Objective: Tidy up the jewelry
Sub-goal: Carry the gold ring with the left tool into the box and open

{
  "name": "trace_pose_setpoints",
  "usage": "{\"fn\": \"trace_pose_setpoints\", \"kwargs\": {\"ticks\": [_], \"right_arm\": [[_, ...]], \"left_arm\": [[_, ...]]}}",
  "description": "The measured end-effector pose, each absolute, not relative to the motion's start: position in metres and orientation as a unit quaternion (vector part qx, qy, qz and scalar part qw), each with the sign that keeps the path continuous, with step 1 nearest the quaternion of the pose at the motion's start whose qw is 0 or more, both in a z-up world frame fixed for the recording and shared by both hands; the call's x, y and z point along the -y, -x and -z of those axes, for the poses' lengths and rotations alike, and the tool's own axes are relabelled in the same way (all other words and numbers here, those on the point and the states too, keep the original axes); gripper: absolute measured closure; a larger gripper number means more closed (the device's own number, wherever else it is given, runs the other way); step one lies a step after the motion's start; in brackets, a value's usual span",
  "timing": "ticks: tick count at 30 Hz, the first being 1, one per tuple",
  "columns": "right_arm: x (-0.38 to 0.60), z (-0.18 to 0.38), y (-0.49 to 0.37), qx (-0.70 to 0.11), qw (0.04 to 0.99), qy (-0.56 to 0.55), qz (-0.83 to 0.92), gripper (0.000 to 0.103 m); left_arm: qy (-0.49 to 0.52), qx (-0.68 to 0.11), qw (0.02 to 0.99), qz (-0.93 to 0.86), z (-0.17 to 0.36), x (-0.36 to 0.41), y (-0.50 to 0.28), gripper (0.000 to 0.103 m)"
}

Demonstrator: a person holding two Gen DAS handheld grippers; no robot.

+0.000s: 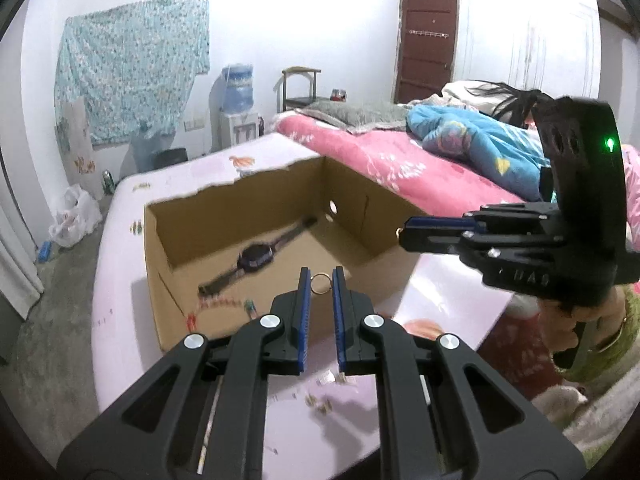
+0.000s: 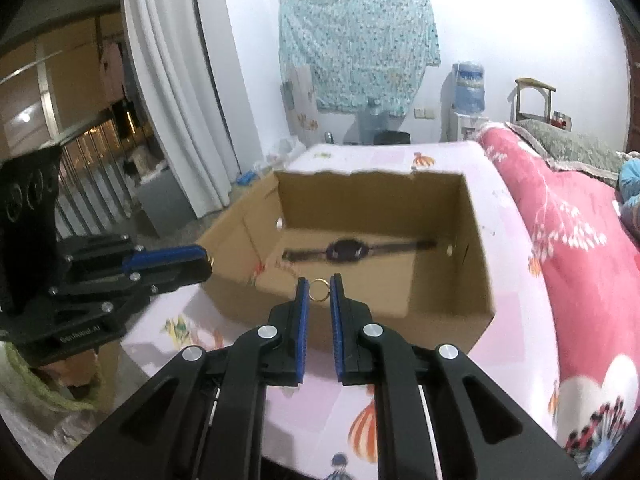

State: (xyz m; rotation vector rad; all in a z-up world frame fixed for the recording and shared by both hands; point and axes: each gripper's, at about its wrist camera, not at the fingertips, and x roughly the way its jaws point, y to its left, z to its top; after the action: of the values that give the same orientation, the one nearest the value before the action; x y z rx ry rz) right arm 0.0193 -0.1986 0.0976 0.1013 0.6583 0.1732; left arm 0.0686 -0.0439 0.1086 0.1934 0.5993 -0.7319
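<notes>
I see one thin gold ring (image 1: 320, 283) pinched upright between blue pads, above the near rim of the open cardboard box (image 1: 160, 236). A second gold ring (image 2: 319, 290) is pinched the same way, over the box's near wall. A dark wristwatch (image 1: 256, 258) lies flat on the box floor, strap stretched out; a beaded bracelet (image 1: 216, 305) lies beside it.

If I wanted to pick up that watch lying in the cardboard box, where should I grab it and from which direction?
Probably take the watch by one strap just beside the dark round face, coming straight down through the open top of the box. It lies flat and stretched out on the box floor, so the narrow strap fits between the fingers crosswise, while the walls block any sideways approach.
</notes>
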Motion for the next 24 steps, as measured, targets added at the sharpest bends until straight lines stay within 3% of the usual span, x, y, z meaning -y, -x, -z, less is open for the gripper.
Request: {"fn": "trace_pose_setpoints", "kwargs": {"ticks": [6, 15, 24], "right_arm": [[0.230, -0.109, -0.075, -0.348, 0.930, -0.073, -0.096, 0.092], [0.258, -0.065, -0.180, -0.483, 0.866, -0.093, -0.093, 0.092], [0.255, -0.042, -0.207, -0.523, 0.845, -0.075, -0.082, 0.092]], "left_arm": [[-0.067, -0.338, 0.868, 0.356, -0.111, 0.064, -0.123, 0.093], [-0.041, -0.454, 0.823, 0.337, -0.080, 0.095, -0.211, 0.093], [-0.004, -0.525, 0.789, 0.320, -0.048, 0.105, -0.243, 0.093]]}}
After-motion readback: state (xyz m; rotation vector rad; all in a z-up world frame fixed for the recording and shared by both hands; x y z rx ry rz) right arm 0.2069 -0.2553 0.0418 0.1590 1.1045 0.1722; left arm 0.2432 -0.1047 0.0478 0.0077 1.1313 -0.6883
